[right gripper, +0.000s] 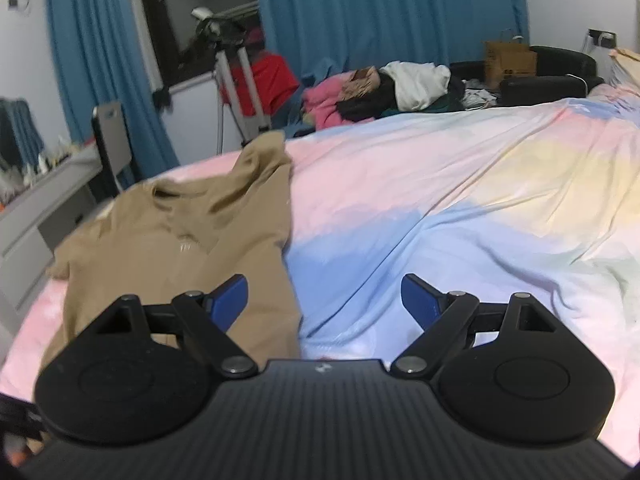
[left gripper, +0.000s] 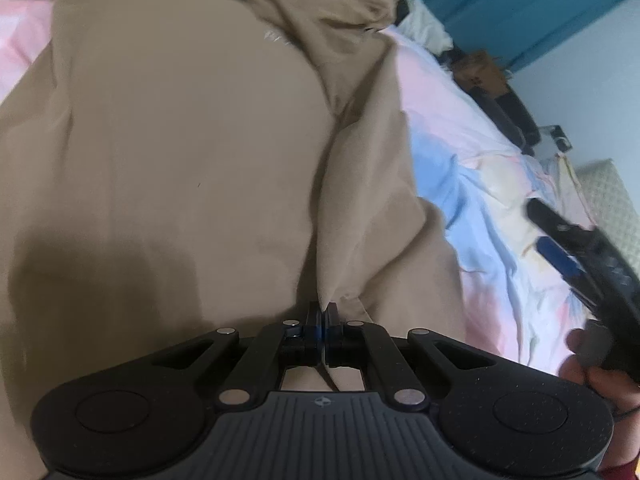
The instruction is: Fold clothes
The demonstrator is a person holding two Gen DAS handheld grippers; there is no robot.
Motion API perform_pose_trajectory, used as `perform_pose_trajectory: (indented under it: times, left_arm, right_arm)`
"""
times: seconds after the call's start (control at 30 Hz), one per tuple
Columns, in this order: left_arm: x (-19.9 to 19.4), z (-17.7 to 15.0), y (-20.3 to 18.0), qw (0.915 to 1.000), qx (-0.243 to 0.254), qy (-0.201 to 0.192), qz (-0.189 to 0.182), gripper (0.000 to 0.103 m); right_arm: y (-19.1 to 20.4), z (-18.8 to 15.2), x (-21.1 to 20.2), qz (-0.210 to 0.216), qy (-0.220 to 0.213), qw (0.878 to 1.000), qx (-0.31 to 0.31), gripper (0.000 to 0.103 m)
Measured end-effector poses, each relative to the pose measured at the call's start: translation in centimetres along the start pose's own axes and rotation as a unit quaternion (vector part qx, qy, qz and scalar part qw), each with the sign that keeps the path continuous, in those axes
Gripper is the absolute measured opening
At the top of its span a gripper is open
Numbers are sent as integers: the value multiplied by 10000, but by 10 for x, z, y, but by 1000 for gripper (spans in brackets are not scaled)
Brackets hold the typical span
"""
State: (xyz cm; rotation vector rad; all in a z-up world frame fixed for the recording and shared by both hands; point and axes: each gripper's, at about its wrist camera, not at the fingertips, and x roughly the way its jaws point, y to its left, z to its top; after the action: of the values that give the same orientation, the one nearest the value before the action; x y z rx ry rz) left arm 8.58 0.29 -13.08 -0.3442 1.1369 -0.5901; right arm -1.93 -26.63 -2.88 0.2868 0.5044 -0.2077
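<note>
Left wrist view: the left gripper (left gripper: 322, 312) is angled down over the bed, its jaws pressed together on a raised fold of the tan T-shirt (left gripper: 172, 132). At the right edge of this view the right gripper (left gripper: 560, 236) is seen blurred, carried by a hand (left gripper: 596, 376) whose fingers are wrapped round its handle.

In the right wrist view, the right gripper (right gripper: 324, 300) is held over the bedsheet (right gripper: 460, 200) with its blue pads (right gripper: 230, 304) set wide apart and nothing between them. The left pad is seen in front of the shirt's near right edge; the right pad lies over bare sheet.

Wide open sheet, pastel pink, blue and yellow, is left to the right of the shirt. A pile of clothes (right gripper: 384, 88) is heaped well apart at the far edge of the bed, with blue curtains (right gripper: 380, 20) behind it and a tripod (right gripper: 240, 88) beyond the far left.

The shirt is spread along the left part of the bed, collar away from the grippers, wrinkled, with one sleeve bunched at the far end and a small pale print on the chest.
</note>
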Motion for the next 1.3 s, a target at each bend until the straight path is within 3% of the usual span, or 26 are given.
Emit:
perform_pose_trajectory:
  times: [0.03, 0.1, 0.13, 0.3, 0.4, 0.63, 0.73, 0.77, 0.8, 0.87, 1.0, 1.1, 1.2, 1.3]
  left_arm:
    - [-6, 0, 1, 10000, 28, -42, -28, 5]
    - [-19, 4, 2, 9998, 6, -175, -81, 28]
    - [-26, 8, 3, 9996, -28, -264, -117, 33]
    - [-34, 62, -1, 9953, -346, -866, -242, 70]
    - [-19, 99, -5, 9908, -603, -1182, -252, 78]
    - [83, 167, -15, 9846, -980, -1446, 17, 74]
    - [110, 176, -16, 9859, -971, -1360, 103, 64]
    - [116, 179, -19, 9872, -833, -1348, 171, 47]
    - [122, 182, -25, 9892, -607, -1312, 250, 22]
    - [128, 190, -40, 9906, 14, -1224, 608, 8]
    - [125, 212, -64, 9838, 637, -1226, 1145, 6]
    - [115, 231, -81, 9713, 952, -1357, 1708, 4]
    - [119, 246, -78, 9568, 961, -1530, 2278, 4]
    - [126, 244, -64, 9578, 1020, -1501, 2228, 5]
  right_arm:
    - [3, -1, 0, 17, 29, 10000, -2, 85]
    - [7, -2, -2, 173, 82, 9998, 110, 85]
    - [9, -3, -3, 262, 106, 9995, 170, 85]
    - [23, -4, 2, 423, 70, 9990, 148, 85]
    - [24, -3, 13, 405, 41, 9987, 300, 85]
    - [6, -6, 46, 47, 186, 9978, 630, 85]
    - [-5, -5, 53, 4, 226, 9956, 910, 85]
    - [-7, -5, 55, 10, 228, 9949, 982, 85]
    - [-8, -5, 56, 26, 229, 9947, 1006, 85]
    - [-8, -6, 60, 77, 262, 9945, 1013, 85]
    - [-10, -7, 65, 222, 331, 9929, 1125, 85]
    - [-12, -6, 70, 224, 326, 9926, 1149, 85]
    - [-12, -7, 76, 195, 394, 9923, 1161, 85]
    - [-11, -9, 82, 206, 456, 9925, 1114, 85]
